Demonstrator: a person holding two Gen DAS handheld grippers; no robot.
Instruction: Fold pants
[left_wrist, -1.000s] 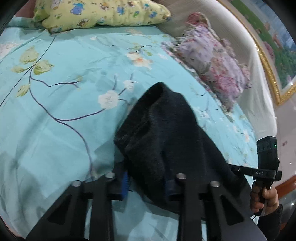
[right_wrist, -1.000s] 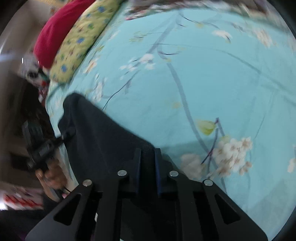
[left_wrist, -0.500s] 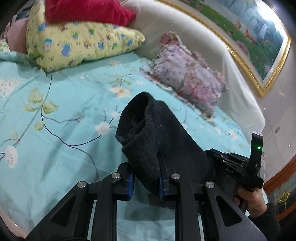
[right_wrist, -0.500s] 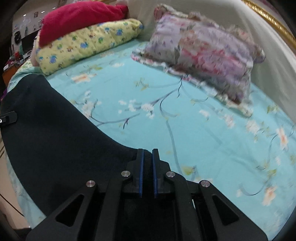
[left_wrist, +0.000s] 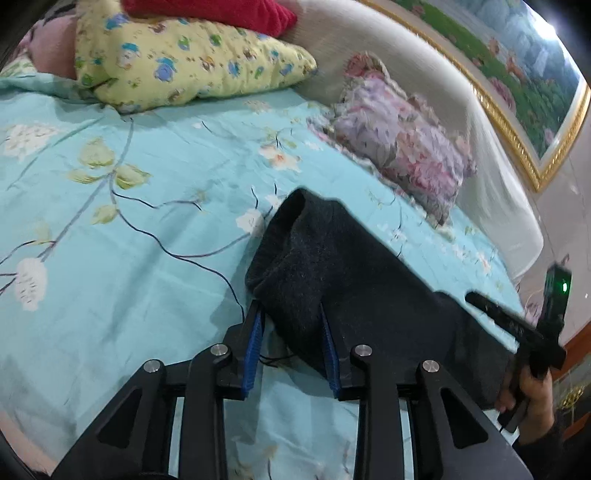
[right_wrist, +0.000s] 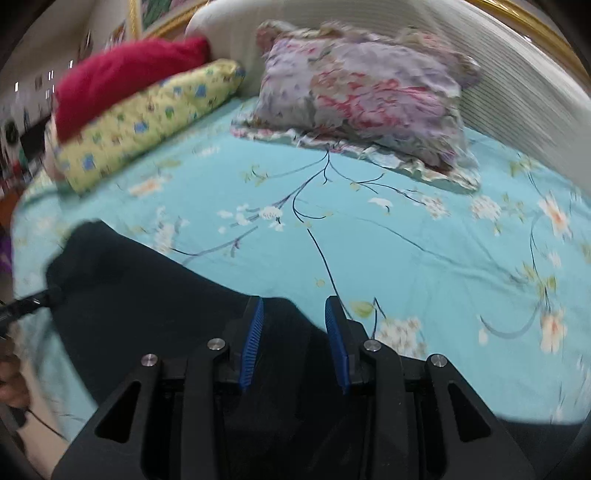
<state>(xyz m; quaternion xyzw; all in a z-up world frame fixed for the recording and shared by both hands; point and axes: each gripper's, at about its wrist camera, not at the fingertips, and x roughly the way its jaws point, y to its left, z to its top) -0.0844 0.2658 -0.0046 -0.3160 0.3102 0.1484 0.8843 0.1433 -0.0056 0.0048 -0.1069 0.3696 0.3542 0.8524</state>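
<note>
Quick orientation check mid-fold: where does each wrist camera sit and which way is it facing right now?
Left wrist: sits behind the left gripper, looking across the bed toward the headboard; its open fingers straddle the dark pants, and the right gripper shows at right.
Right wrist: sits behind the right gripper, facing the floral pillow; open fingers over the pants.
Shared: pants, teal sheet, yellow pillow, floral pillow, red blanket.
</note>
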